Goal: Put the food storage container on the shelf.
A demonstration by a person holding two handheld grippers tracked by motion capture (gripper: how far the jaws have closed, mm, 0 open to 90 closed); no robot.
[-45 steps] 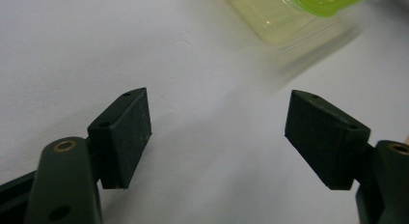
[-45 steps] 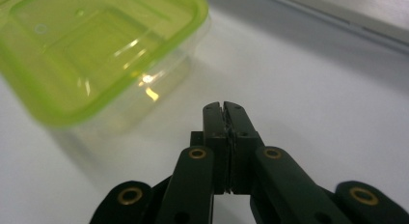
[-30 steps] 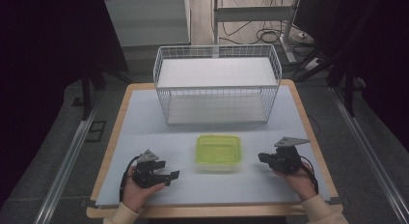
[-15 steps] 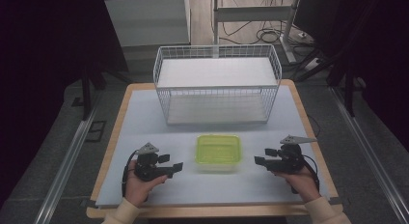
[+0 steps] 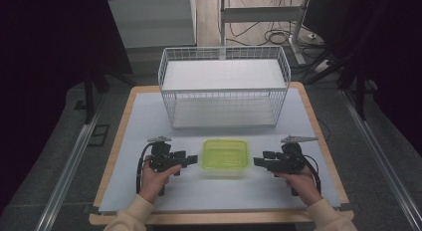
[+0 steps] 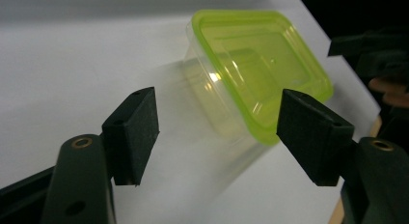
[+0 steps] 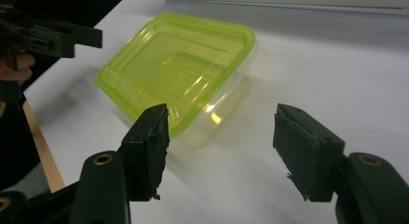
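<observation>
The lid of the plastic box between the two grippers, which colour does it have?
The lid is translucent yellow-green; the left gripper view shows it best.

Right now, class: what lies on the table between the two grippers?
The lidded green container sits between the left gripper and the right gripper, both open, in the high view.

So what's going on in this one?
A person at a table holds a gripper in each hand, one on either side of a clear plastic box with a green lid. The left gripper and the right gripper both point at the box with jaws open, neither touching it yet. A white wire basket stands behind the box.
</observation>
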